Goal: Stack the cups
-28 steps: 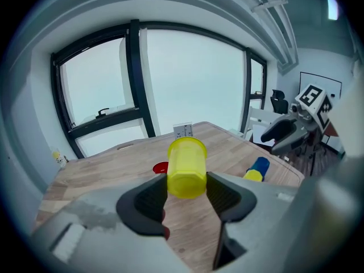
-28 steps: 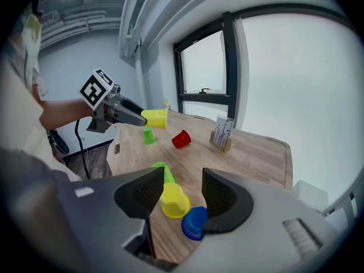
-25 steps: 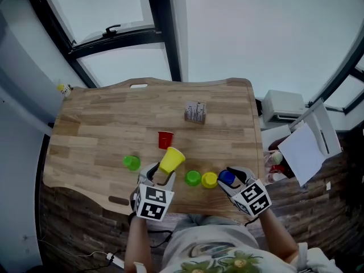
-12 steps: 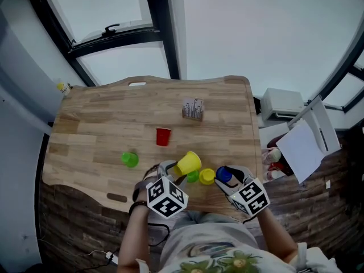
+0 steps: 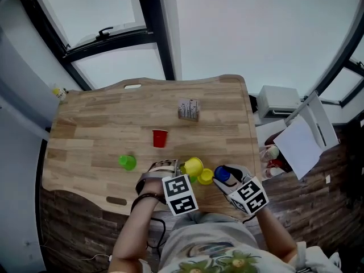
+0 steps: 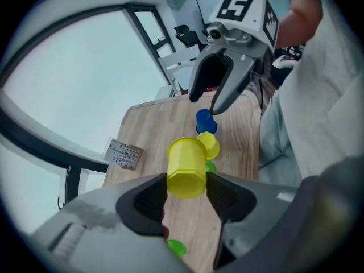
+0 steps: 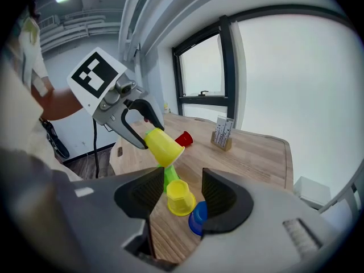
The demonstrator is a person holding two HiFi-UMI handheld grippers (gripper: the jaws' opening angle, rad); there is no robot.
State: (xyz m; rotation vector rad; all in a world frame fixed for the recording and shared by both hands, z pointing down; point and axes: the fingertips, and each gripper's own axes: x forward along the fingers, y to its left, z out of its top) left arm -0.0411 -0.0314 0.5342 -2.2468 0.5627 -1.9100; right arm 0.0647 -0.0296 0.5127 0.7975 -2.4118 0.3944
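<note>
The pale wooden plank table [image 5: 102, 124] lay as it had a second before, and the changes were all at its near edge. The left gripper [image 5: 183, 171], with its marker cube, had swung to the right along that edge and rolled over, so that the cube showed another face. Its jaws stayed clamped on the base of a tilted yellow plastic cup [image 6: 186, 172]. The right gripper [image 5: 224, 178] had not moved. Its jaws stood wide, pressing on nothing, with their tips just above an upturned blue plastic cup [image 6: 205, 120]. The small wooden card stand [image 5: 188, 110] kept its place at the far middle. The held yellow cup, earlier up between the red plastic cup [image 5: 160, 138] and the near row, now hung mouth-down over an upturned green plastic cup [image 7: 169, 175] at the left end of that row. In the head view it hid most of that cup. Just beside the green one stood a second, upturned yellow plastic cup [image 7: 179, 197], with the blue one next to it. A lone green cup [image 5: 127, 162] stood well apart at the left, as before.
</note>
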